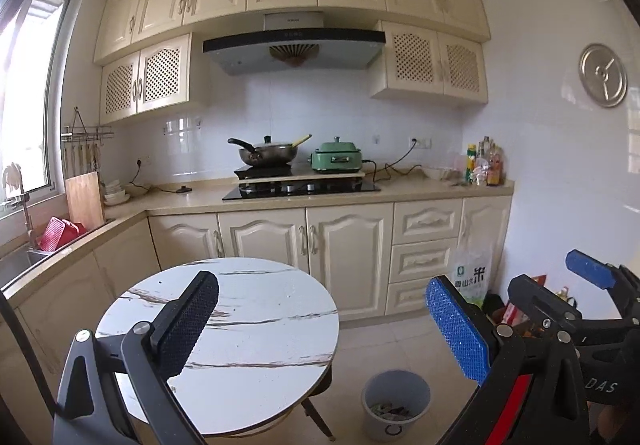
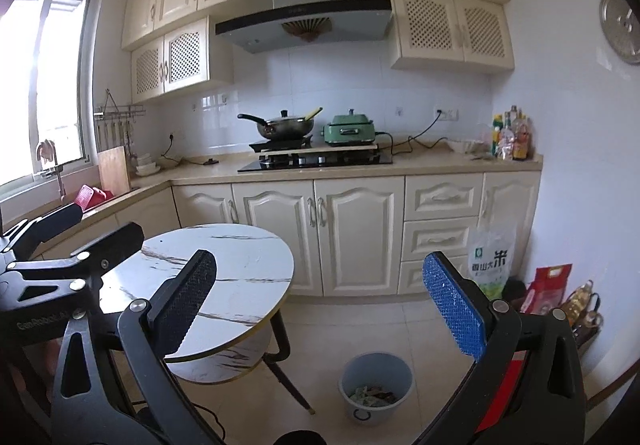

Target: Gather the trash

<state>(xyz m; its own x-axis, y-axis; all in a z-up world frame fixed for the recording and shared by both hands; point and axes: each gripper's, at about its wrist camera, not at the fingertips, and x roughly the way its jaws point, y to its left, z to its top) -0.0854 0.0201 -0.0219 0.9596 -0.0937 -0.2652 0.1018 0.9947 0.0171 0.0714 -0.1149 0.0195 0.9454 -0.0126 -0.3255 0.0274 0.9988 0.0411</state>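
Observation:
A grey waste bin (image 1: 396, 407) stands on the tiled floor to the right of a round marble-top table (image 1: 256, 325); it holds several scraps of trash. It also shows in the right wrist view (image 2: 375, 385), as does the table (image 2: 232, 265). My left gripper (image 1: 320, 329) is open and empty, held above the table's right edge and the bin. My right gripper (image 2: 320, 309) is open and empty, above the floor between table and bin. The right gripper shows at the right of the left wrist view (image 1: 588, 277), the left gripper at the left of the right wrist view (image 2: 72, 229).
Cream kitchen cabinets (image 1: 344, 245) run behind the table, with a hob, a wok (image 1: 268, 153) and a green cooker (image 1: 338, 157) on the counter. A rice bag (image 2: 490, 261) and red packets (image 2: 548, 281) stand on the floor by the right wall. A sink (image 1: 24, 257) is at left.

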